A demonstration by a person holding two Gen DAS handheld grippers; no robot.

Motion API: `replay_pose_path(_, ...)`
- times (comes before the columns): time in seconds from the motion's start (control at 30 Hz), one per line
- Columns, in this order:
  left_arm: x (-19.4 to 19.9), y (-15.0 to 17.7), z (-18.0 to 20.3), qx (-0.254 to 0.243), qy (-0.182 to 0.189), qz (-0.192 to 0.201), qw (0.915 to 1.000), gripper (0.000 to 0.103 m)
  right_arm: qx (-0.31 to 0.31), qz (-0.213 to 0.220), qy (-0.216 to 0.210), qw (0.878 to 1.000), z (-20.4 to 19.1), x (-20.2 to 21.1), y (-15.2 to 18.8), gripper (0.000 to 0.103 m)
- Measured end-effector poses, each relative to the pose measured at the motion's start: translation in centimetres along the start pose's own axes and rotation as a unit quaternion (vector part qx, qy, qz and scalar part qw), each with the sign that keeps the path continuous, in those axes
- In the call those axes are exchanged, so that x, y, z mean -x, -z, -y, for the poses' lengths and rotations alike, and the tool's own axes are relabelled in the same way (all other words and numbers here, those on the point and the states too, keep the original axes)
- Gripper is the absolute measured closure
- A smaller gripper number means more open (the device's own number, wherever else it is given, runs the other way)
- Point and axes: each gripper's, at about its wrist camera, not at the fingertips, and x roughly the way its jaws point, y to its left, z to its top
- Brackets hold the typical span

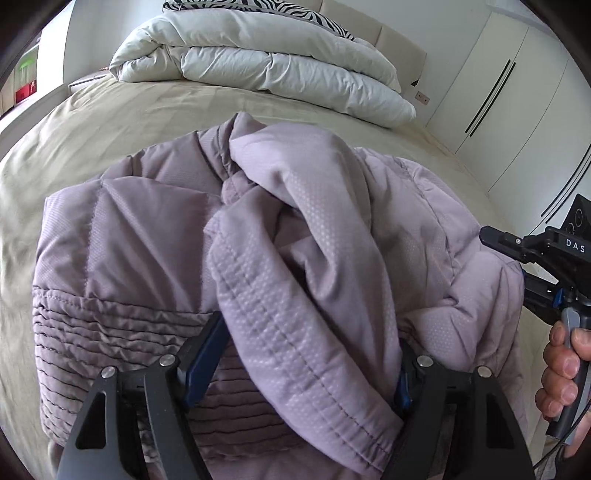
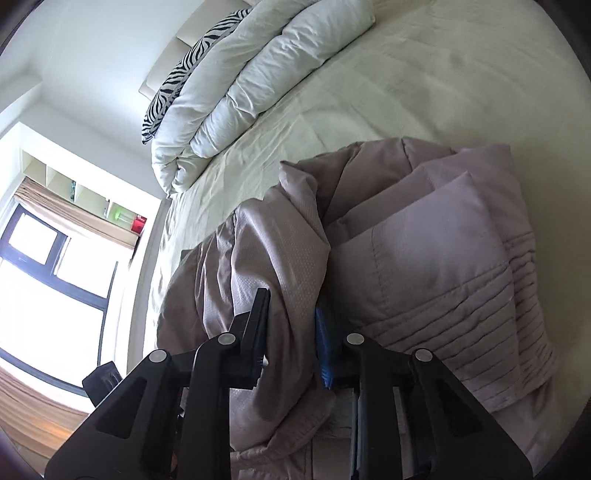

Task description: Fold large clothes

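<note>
A mauve quilted puffer jacket (image 1: 155, 240) lies bunched on the beige bed sheet (image 1: 110, 122). A padded fold of it, a sleeve or front edge, runs between the fingers of my left gripper (image 1: 310, 354), which is shut on it. In the right wrist view the jacket (image 2: 424, 251) fills the lower right. My right gripper (image 2: 291, 332) is shut on a thick fold of the jacket at its side. The right gripper also shows in the left wrist view (image 1: 517, 254), at the jacket's right edge, with the hand (image 1: 561, 373) on its handle.
A folded white duvet (image 1: 266, 62) and a zebra-print pillow (image 1: 266, 9) lie at the head of the bed. White wardrobe doors (image 1: 502, 85) stand to the right. A window (image 2: 48, 280) and wall shelves (image 2: 85, 195) are beyond the bed's far side.
</note>
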Motion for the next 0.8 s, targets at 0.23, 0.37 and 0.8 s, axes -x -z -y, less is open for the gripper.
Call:
replay_pose_path(0.23, -1.4, 0.6, 0.3, -0.054, 0.001, 0.002, 0.9985, 0.024, 0.054, -0.018, 0.058, 0.997, 0.6, -1.0, -0.5, 0.081)
replay_pose_path(0.37, -0.6, 0.6, -0.2, -0.050, 0.014, 0.000, 0.9986, 0.024, 0.112, 0.041, 0.110, 0.987, -2.2, 2.1, 1.3, 0.080)
replay_pose_path(0.8, 2.7, -0.5, -0.8, -0.023, 0.007, 0.014, 0.9996, 0.024, 0.279, -0.019, 0.168, 0.945, -5.1, -2.7, 8.1, 0.081)
